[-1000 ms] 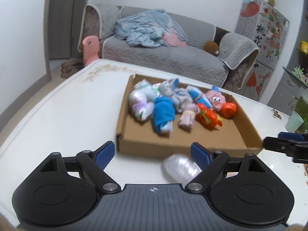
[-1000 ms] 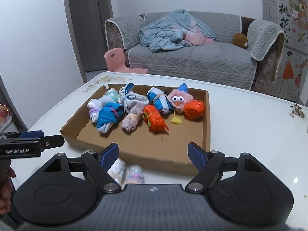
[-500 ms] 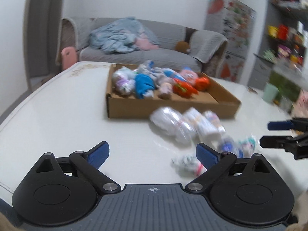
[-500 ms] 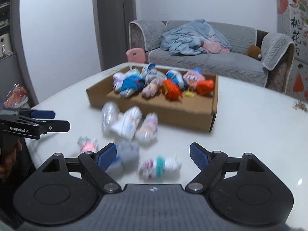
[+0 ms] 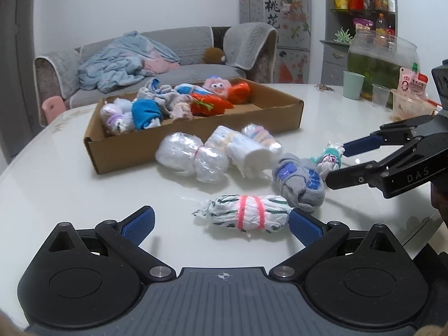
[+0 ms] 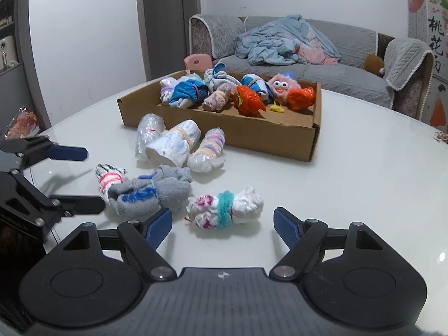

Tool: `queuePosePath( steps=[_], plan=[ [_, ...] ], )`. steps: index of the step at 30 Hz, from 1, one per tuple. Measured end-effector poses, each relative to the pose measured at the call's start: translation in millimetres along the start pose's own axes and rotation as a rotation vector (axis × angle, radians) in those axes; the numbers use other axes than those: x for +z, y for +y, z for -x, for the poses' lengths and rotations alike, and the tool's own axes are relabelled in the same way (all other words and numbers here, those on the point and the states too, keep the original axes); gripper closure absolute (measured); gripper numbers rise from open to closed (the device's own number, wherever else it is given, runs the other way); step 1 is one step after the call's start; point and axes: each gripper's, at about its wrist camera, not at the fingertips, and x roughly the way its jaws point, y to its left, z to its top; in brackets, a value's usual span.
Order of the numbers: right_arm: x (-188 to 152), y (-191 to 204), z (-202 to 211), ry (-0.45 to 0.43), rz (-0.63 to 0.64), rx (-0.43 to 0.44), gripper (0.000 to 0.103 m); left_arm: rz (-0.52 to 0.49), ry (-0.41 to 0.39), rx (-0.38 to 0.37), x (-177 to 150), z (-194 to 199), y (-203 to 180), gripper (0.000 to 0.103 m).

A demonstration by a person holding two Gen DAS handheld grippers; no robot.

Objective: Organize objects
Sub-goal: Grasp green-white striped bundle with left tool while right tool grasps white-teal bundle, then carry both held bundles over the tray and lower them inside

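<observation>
An open cardboard box (image 5: 196, 142) (image 6: 224, 131) on the white table holds several sock bundles and a pink fluffy toy (image 6: 282, 84). Loose bundles lie in front of it. My left gripper (image 5: 222, 226) is low over the table, jaws opening wide. A white bundle with pink bands (image 5: 246, 215) lies between its fingertips, close to the right pad. My right gripper (image 6: 222, 225) has its jaws closing, and a bundle with a teal band (image 6: 224, 207) lies untouched just ahead of them. A grey-and-blue sock ball (image 5: 299, 184) (image 6: 151, 193) sits between the two grippers.
Three plastic-wrapped rolls (image 5: 218, 151) (image 6: 173, 142) lie against the box front. At the table's far right stand a glass tank (image 5: 380, 58), a green cup (image 5: 353, 84), a clear cup (image 5: 380, 95) and snack packets. A grey sofa (image 6: 308, 67) is beyond the table.
Both grippers drew back from the box and sank toward the table, bringing the loose bundles into view. The left jaws spread wider. Each gripper now shows in the other's view.
</observation>
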Motion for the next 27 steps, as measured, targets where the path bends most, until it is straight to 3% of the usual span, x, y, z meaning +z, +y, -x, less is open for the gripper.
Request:
queuePosePath(
  steps=[5, 11, 15, 27],
  plan=[
    [2.5, 2.7, -9.7, 0.029, 0.031, -0.001, 0.035, 0.011, 0.020, -0.029, 3.0, -13.4, 4.0, 0.002],
    [2.1, 3.1, -11.7, 0.046, 0.022, -0.004, 0.047, 0.026, 0.015, -0.062, 2.6, -16.9, 5.1, 0.013],
    [1.2, 1.0, -9.3, 0.040, 0.003, -0.011, 0.050, 0.045, 0.002, -0.080, 4.2, -15.1, 6.1, 0.035],
    [16.5, -8.4, 9.1, 0.000, 0.019, -0.032, 0.051, 0.064, -0.021, -0.072, 14.7, 3.5, 21.4, 0.038]
  ],
)
